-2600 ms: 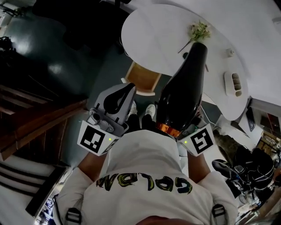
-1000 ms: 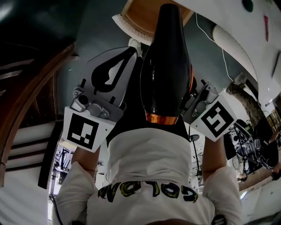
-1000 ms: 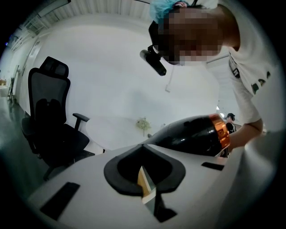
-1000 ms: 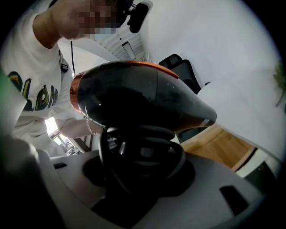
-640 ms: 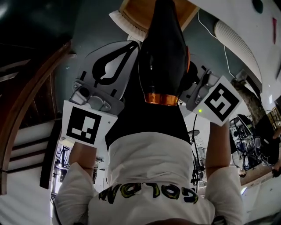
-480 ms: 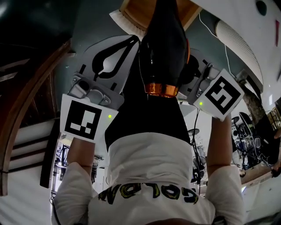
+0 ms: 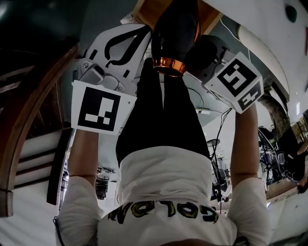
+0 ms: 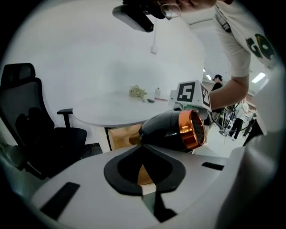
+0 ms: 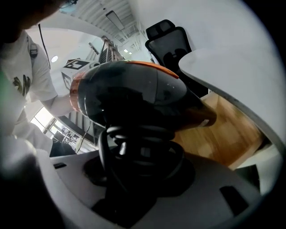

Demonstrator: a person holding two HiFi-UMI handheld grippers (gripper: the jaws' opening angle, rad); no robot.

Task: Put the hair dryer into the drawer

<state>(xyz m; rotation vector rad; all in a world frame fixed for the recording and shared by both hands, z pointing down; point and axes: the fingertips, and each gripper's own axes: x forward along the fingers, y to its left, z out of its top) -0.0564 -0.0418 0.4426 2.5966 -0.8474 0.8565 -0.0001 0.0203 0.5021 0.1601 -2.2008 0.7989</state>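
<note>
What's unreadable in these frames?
- Drawer interior: head view, hair dryer and top edge hide most.
- Hair dryer's narrow front end: head view, cut off by top edge.
- Grip of the right gripper: right gripper view, dark, coiled cord covers it.

Strong fisheye bending and black vignetted corners in both tool views. Bright, even light beyond the left tool (image 8: 145, 176); nearest parts soft. Deep shadow at the right tool (image 9: 136, 170), mirror glare on the hair dryer (image 9: 129, 94) above it. Head view dim.
</note>
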